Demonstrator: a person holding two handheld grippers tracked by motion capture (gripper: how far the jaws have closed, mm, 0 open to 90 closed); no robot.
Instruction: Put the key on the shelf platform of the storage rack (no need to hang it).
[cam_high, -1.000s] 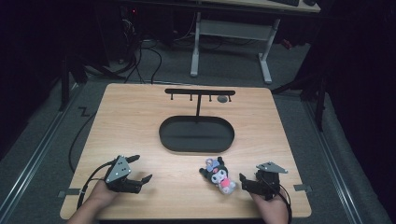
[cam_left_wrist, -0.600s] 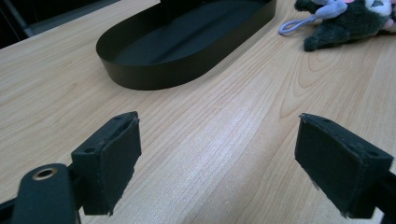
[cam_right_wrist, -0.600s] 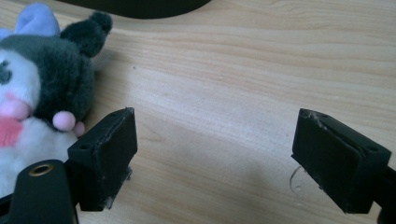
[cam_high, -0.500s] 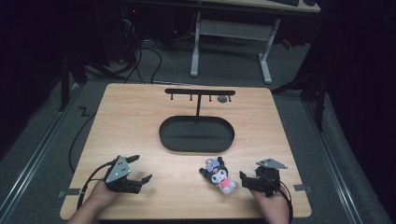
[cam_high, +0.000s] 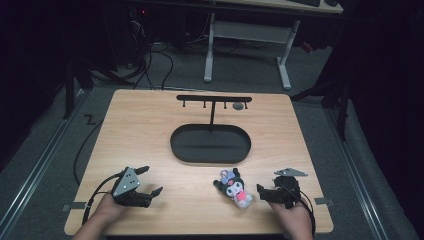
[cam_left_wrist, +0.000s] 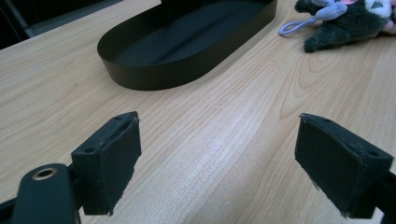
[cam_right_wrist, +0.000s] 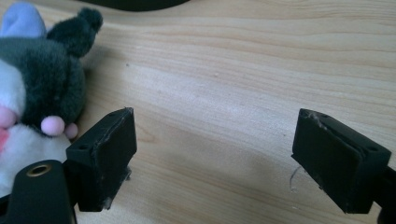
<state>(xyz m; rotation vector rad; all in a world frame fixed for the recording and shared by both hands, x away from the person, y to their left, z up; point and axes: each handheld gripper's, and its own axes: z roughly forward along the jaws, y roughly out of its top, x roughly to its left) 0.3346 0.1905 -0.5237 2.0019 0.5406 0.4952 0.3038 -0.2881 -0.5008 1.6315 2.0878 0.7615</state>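
One wooden table (cam_high: 150, 130) carries three things: one black oval tray (cam_high: 210, 144), one black stand (cam_high: 214, 100) with a crossbar rising behind the tray, and one small plush toy (cam_high: 234, 186). The crossbar shows four short pegs, and one small round grey piece (cam_high: 238, 106) hangs near its right end.

The plush toy, dark with a white face and pink body, lies on the near part of the table, in front of the tray's right end and apart from it. One pale loop (cam_left_wrist: 299, 25) sticks out from its head, seen in the left gripper view.

Two grippers sit low at the near edge, one in each hand. The left gripper (cam_high: 149, 184) is at the near left, jaws spread wide with bare wood between them, pointing toward the tray. The right gripper (cam_high: 260, 192) is just beside the toy on its right, jaws also spread wide with nothing between them; in the right gripper view the toy lies just outside its left jaw.
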